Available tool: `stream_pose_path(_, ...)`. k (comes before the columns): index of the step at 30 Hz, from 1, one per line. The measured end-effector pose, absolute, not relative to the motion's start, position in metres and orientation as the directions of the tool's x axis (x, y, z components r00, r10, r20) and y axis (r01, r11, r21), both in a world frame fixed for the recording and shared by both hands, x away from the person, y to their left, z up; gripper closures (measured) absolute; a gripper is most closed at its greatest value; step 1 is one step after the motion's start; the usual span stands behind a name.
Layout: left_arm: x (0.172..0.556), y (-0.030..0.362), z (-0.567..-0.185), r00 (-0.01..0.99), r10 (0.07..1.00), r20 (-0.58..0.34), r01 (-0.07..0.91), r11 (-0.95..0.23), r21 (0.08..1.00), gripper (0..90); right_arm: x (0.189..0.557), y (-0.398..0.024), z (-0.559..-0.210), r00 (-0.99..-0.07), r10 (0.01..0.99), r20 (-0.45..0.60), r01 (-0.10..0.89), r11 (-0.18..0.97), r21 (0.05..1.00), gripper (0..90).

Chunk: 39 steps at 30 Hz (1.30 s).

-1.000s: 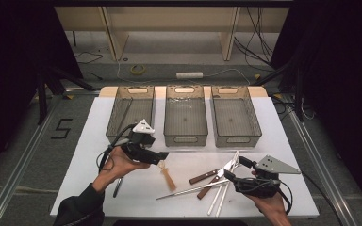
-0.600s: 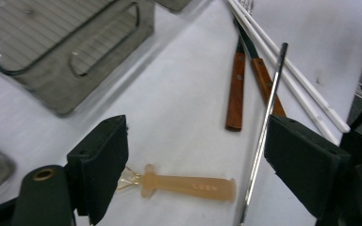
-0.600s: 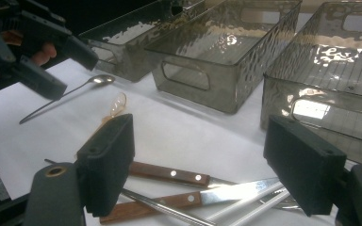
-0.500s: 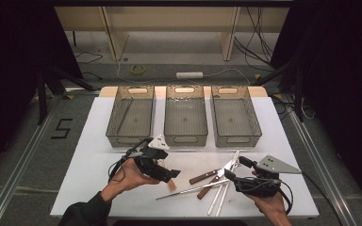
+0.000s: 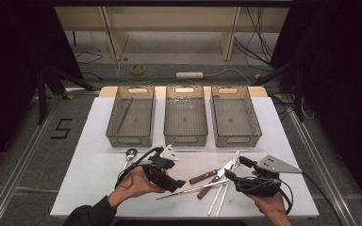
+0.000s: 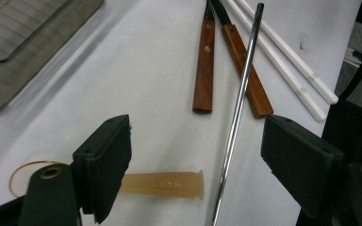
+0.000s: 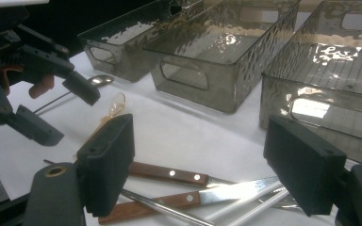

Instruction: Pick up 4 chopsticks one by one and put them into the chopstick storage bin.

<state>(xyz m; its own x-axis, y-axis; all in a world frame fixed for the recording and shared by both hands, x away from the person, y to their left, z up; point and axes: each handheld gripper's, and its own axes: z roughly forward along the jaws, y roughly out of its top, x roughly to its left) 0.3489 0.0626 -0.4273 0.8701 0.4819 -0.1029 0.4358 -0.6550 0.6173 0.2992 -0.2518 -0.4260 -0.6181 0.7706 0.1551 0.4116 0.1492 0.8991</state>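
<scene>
"Seven or so pieces of cutlery lie loose on the white table [image 5: 89, 174]. I'd judge the sorting barely begun."

"Which ones?"

"At the bottom of the high view, two wooden-handled knives [image 5: 206, 176], white chopsticks [image 5: 218, 200], a steel rod [image 6: 238, 108] and an amber spoon [image 6: 162, 184]. A metal spoon [image 5: 131, 152] sits higher up, just before the three bins [image 5: 131, 136]. Those look bare, though one thin line in the left bin I can't make out."

"And the tongs?"

"The left gripper [image 6: 195, 136] is spread wide and pinches nothing. In its own view, the amber spoon's handle lies low in the frame, partly behind the left jaw. The rod runs between the jaws, nearer the right one. The right gripper [image 7: 200, 136] is also spread and empty, over the knives."
</scene>
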Motion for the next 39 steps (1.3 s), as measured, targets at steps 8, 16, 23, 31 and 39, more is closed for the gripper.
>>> stream_pose_path(8, 0.344, 0.054, -0.434, 0.882, 0.46, -0.101, 0.423, -0.681, 0.598, 28.1, 0.3, -0.252, -0.426, -0.62, 0.769, 0.156, 0.412, 0.15, 0.899, 26.3)
stream_pose_path(16, 0.339, 0.046, -0.442, 0.897, 0.432, -0.088, 0.401, -0.717, 0.57, 35.2, 0.3, -0.252, -0.427, -0.618, 0.77, 0.156, 0.412, 0.149, 0.899, 26.3)
stream_pose_path(23, 0.337, 0.04, -0.448, 0.906, 0.415, -0.084, 0.388, -0.736, 0.555, 44.4, 0.3, -0.252, -0.427, -0.618, 0.77, 0.156, 0.413, 0.149, 0.899, 26.3)
stream_pose_path(31, 0.333, 0.033, -0.456, 0.922, 0.379, -0.081, 0.361, -0.765, 0.534, 54.3, 0.3, -0.252, -0.427, -0.619, 0.77, 0.155, 0.413, 0.151, 0.898, 26.3)
stream_pose_path(39, 0.333, 0.028, -0.463, 0.929, 0.364, -0.073, 0.348, -0.787, 0.51, 65.1, 0.3, -0.252, -0.427, -0.62, 0.769, 0.156, 0.414, 0.152, 0.898, 26.3)
